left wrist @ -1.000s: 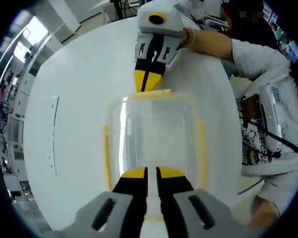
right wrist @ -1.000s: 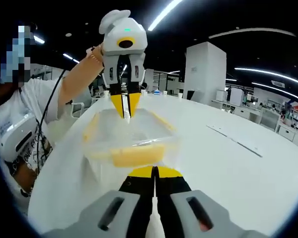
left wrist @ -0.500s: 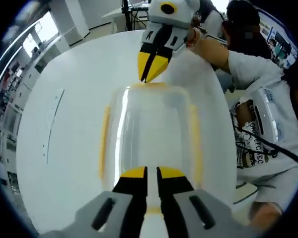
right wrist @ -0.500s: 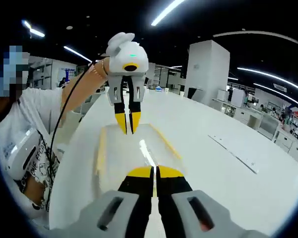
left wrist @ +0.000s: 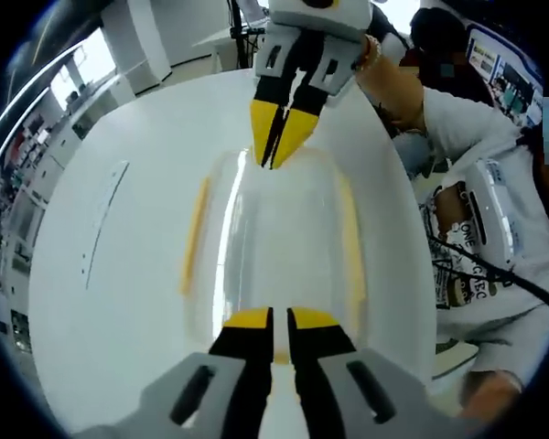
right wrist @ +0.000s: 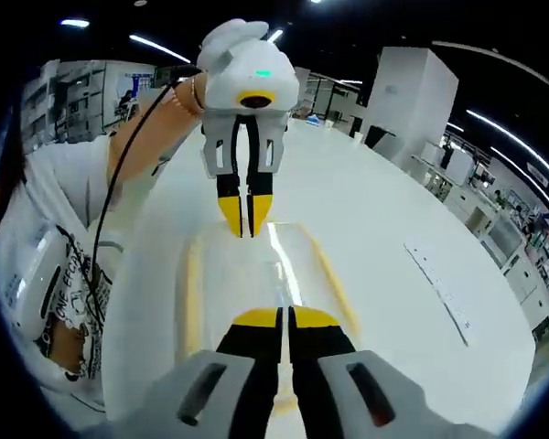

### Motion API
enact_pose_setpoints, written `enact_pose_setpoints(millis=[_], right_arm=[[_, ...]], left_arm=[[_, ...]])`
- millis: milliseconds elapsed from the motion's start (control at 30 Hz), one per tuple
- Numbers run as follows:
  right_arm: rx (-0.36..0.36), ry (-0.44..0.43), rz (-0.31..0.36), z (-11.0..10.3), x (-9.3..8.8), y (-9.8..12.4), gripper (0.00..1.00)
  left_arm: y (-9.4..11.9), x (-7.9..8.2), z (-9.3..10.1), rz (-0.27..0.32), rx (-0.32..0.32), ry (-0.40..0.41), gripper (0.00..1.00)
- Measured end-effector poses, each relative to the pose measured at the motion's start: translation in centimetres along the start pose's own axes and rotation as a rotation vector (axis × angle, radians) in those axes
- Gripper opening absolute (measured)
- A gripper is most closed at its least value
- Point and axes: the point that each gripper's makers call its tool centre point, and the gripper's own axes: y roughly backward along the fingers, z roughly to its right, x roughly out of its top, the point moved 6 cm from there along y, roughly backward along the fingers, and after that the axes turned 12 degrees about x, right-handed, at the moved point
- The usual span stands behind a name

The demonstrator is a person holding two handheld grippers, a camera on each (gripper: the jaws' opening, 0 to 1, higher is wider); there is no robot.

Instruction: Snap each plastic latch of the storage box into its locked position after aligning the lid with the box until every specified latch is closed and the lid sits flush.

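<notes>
A clear storage box [left wrist: 279,238] with a clear lid lies on the white table [left wrist: 119,302]. Yellow latches run along its long sides [left wrist: 195,233] [left wrist: 349,247]. My left gripper [left wrist: 273,316] is shut, its yellow tips at the near end of the box. My right gripper [left wrist: 276,157] comes down from the top, shut, with its tips at the far end. In the right gripper view the same box [right wrist: 256,283] shows yellow side latches [right wrist: 192,297] [right wrist: 329,279]. There my right gripper [right wrist: 284,316] is shut at the near end and my left gripper [right wrist: 245,224] is shut at the far end.
A person in a white printed shirt [left wrist: 476,229] stands at the table's edge, an arm [right wrist: 151,137] reaching over it. A thin grey strip [left wrist: 101,224] [right wrist: 444,288] is set into the tabletop away from the box. Office furniture stands beyond the table.
Both views have tipped to look down on the box from higher up. The box, seen raised and tilted a second ago, now lies flat on the table. Both grippers stay shut.
</notes>
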Motion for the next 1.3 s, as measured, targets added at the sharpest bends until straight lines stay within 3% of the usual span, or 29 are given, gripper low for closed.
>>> enact_pose_setpoints(millis=[300,433,600,667,700,800,933,1067,1300], right_arm=[[0.064,0.026,-0.211,0.6,1.3,-2.9,0.02],[0.104,0.062,-0.365,0.8,1.2,-3.3,0.02],[0.131,0.077,-0.435,1.2,2.1,-3.6,0.00],[0.203,0.093,-0.512,0.9,1.8,-3.9,0.00],[0.187,0.103,-0.506,1.1,2.1,-4.3,0.00],[0.228,0.171,-0.602,1.2,2.2,-4.4,0.00],[0.230,0.197,-0.658,1.2,2.4,-4.7,0.00],[0.240,0.330,-0.725,1.1,2.6,-4.9,0.00],[0.253,0.359,-0.792,1.1,3.0,-5.2,0.00]], left_arm=[[0.2,-1.1,-0.2,0.035,0.012,0.025,0.06],[0.2,-1.5,-0.3,0.064,0.003,0.040,0.06],[0.0,-1.5,-0.5,0.103,-0.007,0.055,0.06],[0.0,-1.5,-0.6,0.111,-0.008,0.061,0.06],[-0.1,-1.5,-0.6,0.117,-0.008,0.064,0.06],[-0.1,-1.5,-0.6,0.133,0.003,0.068,0.06],[0.0,-1.7,-0.5,0.162,0.026,0.064,0.06],[-0.1,-1.5,-0.6,0.193,0.038,0.064,0.06],[-0.2,-2.0,-1.0,0.266,0.025,0.101,0.10]])
